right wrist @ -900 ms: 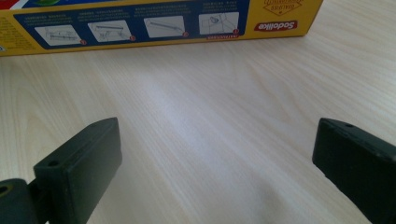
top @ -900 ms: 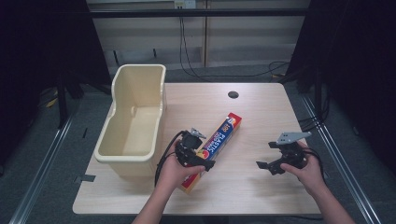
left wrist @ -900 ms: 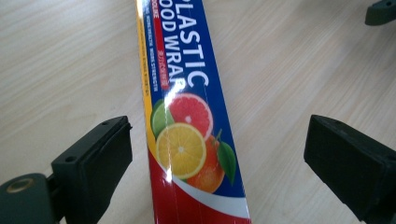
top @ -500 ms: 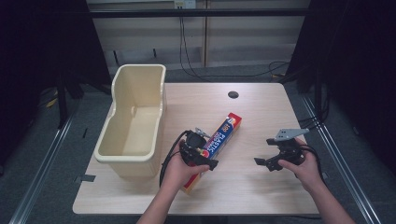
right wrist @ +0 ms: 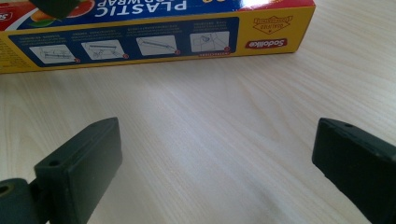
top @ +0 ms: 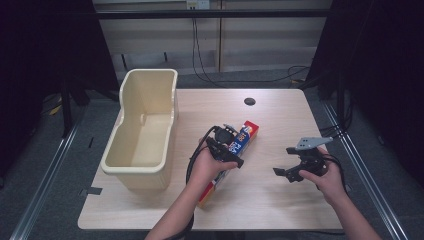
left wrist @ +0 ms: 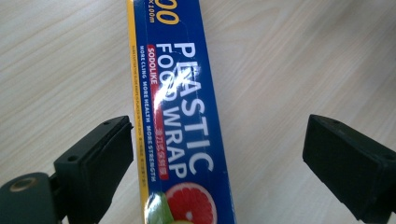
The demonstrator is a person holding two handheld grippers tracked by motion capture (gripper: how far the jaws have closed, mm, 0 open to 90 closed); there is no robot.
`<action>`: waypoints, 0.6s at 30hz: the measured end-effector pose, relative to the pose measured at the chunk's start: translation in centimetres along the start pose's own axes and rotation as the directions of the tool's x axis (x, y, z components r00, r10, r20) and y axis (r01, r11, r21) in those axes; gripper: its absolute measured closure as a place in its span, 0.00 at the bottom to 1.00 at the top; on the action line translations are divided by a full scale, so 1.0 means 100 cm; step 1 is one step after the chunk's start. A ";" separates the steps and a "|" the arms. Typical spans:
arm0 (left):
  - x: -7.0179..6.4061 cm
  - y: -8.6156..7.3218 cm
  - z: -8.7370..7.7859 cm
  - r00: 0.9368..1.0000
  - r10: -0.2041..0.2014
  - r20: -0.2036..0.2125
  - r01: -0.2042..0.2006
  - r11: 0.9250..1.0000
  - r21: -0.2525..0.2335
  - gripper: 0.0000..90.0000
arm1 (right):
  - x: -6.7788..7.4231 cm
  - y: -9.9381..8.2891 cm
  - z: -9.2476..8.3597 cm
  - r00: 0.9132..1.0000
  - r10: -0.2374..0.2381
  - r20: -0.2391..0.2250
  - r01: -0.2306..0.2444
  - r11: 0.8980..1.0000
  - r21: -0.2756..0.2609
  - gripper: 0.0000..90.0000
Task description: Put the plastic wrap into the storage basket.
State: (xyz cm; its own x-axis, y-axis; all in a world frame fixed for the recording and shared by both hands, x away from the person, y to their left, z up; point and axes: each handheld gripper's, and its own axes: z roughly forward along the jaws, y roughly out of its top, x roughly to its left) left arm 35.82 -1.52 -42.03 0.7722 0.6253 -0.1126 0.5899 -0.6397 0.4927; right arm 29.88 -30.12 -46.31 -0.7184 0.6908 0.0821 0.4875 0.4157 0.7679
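A long plastic wrap box (top: 247,133), blue on top with yellow and red sides, lies slantwise in the middle of the wooden table (top: 280,115). My left gripper (top: 231,156) hovers over the box's middle, pointing down. In the left gripper view the box (left wrist: 187,116) runs up between the jaws of the left gripper (left wrist: 217,140), which stand wide open; the left jaw is near the yellow edge without pressing. My right gripper (top: 281,173) is held to the right of the box, open. In the right gripper view the right gripper (right wrist: 217,130) frames bare wood, with the box (right wrist: 154,42) beyond.
A cream plastic tub (top: 150,73) stands at the table's left edge, partly overhanging it. A dark round hole (top: 249,101) sits near the table's far edge. Cables trail on the floor behind the table.
My left gripper has shifted a little to the right and farther along the box, settling over it. The right gripper has hardly moved.
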 end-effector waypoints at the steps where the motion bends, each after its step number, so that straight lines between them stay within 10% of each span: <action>1: 0.002 0.001 0.004 1.000 -0.013 -0.006 0.013 1.000 0.009 0.10 | 0.001 0.000 0.000 1.000 -0.003 -0.003 0.003 1.000 0.002 0.01; 18: 0.013 0.001 0.035 0.997 -0.070 -0.011 0.071 0.992 0.100 0.26 | 0.002 0.001 0.002 1.000 -0.016 0.007 0.016 1.000 0.007 0.01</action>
State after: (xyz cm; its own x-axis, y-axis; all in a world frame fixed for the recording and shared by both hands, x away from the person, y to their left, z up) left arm 37.71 -2.32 -45.11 0.7264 0.6735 -0.1371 0.6637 -0.6355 0.3945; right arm 29.92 -29.84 -46.40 -0.7227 0.6881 0.0649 0.4790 0.4309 0.7648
